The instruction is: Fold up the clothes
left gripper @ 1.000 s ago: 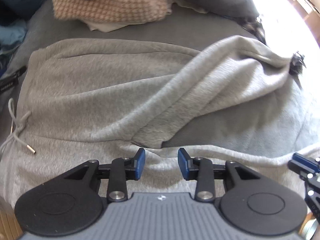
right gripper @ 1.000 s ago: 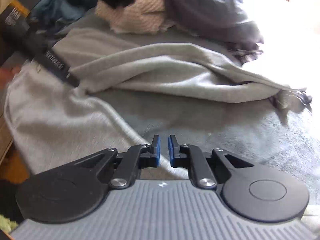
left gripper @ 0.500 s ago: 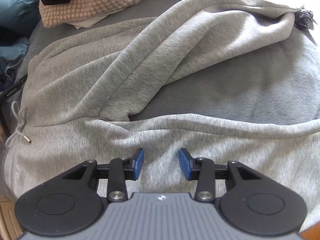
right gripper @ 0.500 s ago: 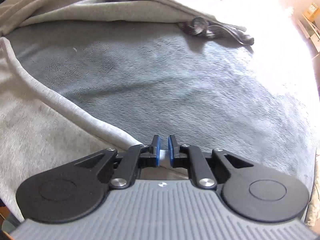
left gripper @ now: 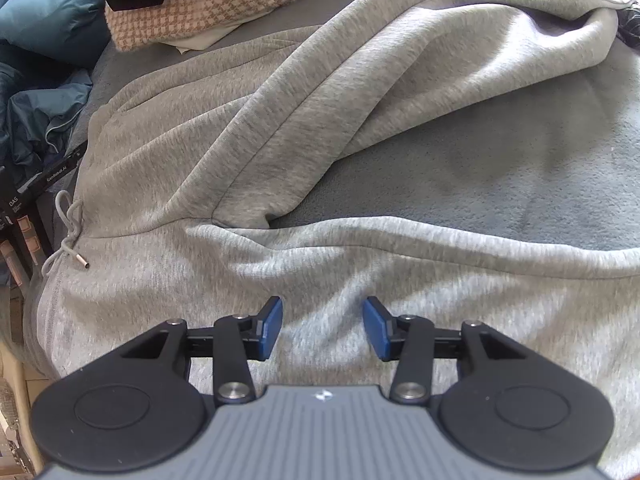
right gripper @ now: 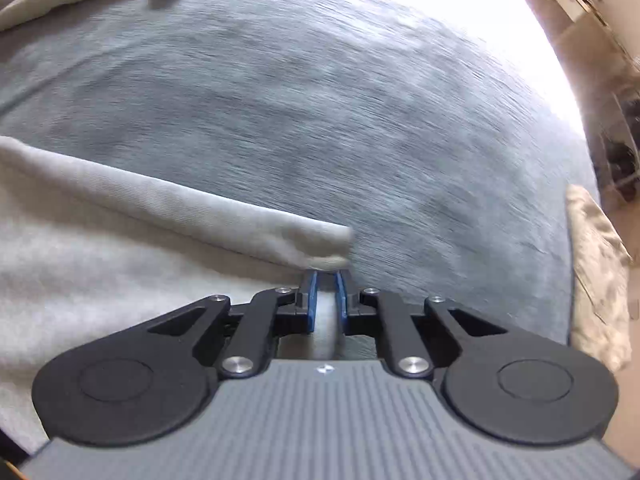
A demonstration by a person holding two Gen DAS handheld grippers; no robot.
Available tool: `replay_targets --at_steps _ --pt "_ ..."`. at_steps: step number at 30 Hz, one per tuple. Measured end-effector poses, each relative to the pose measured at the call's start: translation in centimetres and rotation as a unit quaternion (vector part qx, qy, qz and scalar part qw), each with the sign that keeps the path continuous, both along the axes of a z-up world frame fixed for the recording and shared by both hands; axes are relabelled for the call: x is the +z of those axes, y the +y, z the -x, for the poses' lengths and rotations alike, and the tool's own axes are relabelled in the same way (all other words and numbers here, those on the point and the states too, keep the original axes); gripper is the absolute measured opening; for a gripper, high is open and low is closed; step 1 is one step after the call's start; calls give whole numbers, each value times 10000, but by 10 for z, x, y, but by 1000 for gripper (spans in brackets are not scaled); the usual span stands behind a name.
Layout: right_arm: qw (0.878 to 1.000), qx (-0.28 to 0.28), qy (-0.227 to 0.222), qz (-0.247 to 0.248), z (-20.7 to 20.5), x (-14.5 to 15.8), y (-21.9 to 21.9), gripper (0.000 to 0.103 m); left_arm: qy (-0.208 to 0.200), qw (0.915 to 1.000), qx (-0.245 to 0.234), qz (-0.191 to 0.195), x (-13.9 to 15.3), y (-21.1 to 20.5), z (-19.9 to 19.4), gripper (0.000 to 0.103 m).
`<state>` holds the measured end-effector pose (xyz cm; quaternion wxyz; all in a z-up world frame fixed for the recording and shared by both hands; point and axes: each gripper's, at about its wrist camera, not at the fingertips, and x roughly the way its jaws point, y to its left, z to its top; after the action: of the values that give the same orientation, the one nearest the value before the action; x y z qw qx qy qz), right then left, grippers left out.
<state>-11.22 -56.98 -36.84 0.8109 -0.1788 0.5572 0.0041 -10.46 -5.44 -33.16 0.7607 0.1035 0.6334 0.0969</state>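
My left claw has just been opening and now hovers with its pads apart over the grey pants, nothing between them. The pants lie spread on the bed, filling more of my left view than a second ago. My right claw, swung out over bare bed, stays clamped on the leg's hem.

One grey sweatpants; one checked garment; two drawstring ends.
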Motion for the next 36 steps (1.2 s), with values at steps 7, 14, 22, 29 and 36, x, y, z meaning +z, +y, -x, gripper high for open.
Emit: replay_targets --at_steps 7,14,22,29,36 --pt "9913 951 -119 -904 40 28 60 12 -20 9999 74 -65 21 4 19 48" --pt "9896 1219 571 -515 72 -5 61 13 228 9997 92 -84 21 12 61 49" --pt "9991 -270 318 5 103 27 -16 17 414 9988 229 -95 11 19 91 49" --pt "9580 2573 524 -1153 123 8 153 16 786 9965 69 -266 -14 6 104 50" --pt "9478 2775 1181 -1032 156 -26 128 16 864 9958 -92 -290 -22 8 108 55"
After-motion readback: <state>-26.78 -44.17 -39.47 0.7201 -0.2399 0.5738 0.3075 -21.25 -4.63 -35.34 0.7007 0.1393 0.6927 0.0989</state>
